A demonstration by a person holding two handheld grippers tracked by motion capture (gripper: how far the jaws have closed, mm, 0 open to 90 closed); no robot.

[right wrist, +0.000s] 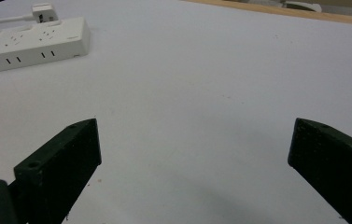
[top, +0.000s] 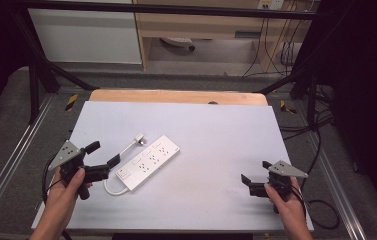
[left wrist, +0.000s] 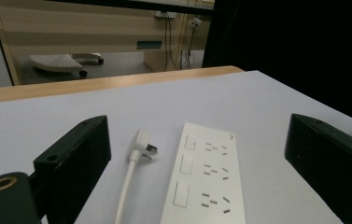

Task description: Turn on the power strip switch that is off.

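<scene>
Both of our grippers are resting open-jawed: left gripper (top: 103, 155) just beside the white power strip (top: 149, 161), right gripper (top: 255, 172) well apart.

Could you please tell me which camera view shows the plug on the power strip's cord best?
The left gripper view: the plug lies close, prongs visible, beside the power strip. The high view shows it small; the right gripper view catches it at the top edge.

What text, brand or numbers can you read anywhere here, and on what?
None legible.
Power strip: a small mark at its far corner, too small to read.
Blue-green label on the wooden furniture behind the table: blurred, unreadable.
Plug and cord: no print visible.
</scene>
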